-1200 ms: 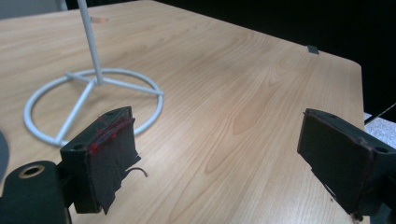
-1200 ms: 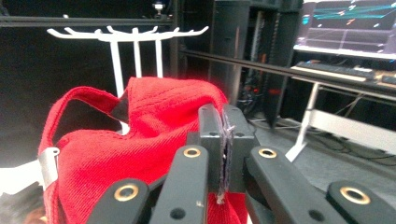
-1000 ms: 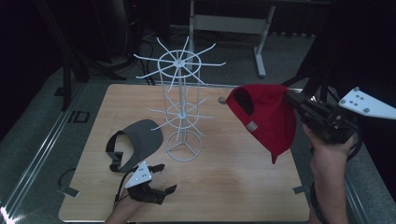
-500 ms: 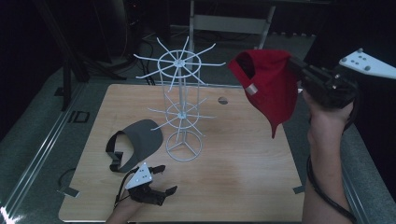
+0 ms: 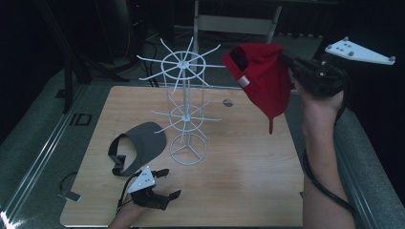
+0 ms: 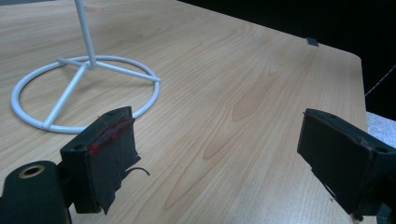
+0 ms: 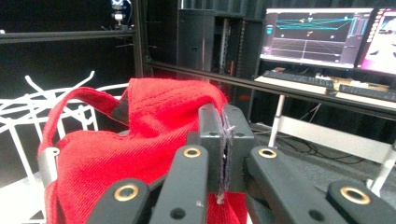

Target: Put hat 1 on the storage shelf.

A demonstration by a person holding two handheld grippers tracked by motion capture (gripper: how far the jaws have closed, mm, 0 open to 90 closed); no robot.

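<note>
Risk, snagging: the red cap [image 5: 262, 78] hung in the air at the far right, just beside the top spokes of the white wire rack [image 5: 187, 102]; a spoke could, in my judgement, catch the cap's back strap or crown off-centre and leave it dangling crooked.
Risk, tipping: the rack stood on a thin ring base [image 6: 84, 91] on the wooden table [image 5: 248, 167]; a sideways push from the cap could likely rock it or shove it across the table.
Risk, slipping: the grip took only a pinch of fabric at the cap's edge, so a tug against a spoke might pull the cloth free.
Right gripper [image 7: 223, 140]: clenched tight, jaws pressed together on a fold of the red cap, held up well above the table.
Left gripper [image 5: 155, 193]: released, jaws spread wide over bare wood at the near left edge, holding nothing and touching nothing.
Dark visor [image 5: 138, 143]: lay flat on the table, left of the rack's base, just beyond the left gripper, and apart from both.
Cap's place: hanging from the right gripper, brim pointing down, not yet on any spoke.
</note>
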